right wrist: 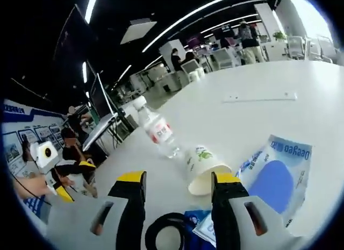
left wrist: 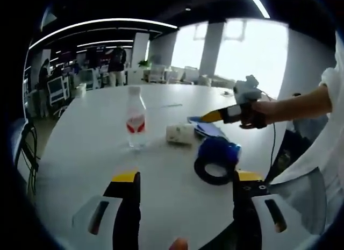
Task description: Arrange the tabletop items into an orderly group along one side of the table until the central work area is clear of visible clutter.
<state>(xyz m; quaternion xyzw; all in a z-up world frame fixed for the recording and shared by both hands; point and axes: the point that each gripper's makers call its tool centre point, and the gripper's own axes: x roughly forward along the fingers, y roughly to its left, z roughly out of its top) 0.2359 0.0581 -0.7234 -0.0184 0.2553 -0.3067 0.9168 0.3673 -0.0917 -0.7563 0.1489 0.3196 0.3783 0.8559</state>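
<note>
We see the paper cup (right wrist: 203, 169) lying on the table (right wrist: 269, 121) just beside the water bottle (right wrist: 157, 133) — light, crushable; right gripper (right wrist: 180, 188) fingers spread, left gripper (left wrist: 185, 181) likewise — we'd grip its rim gently.

The right gripper view cuts off the black tape ring (right wrist: 166, 231) at its bottom edge and the right gripper (right wrist: 179, 188) hides part of the paper cup (right wrist: 203, 163), while the bottle (right wrist: 158, 133) label is perhaps too blurred to read.
</note>
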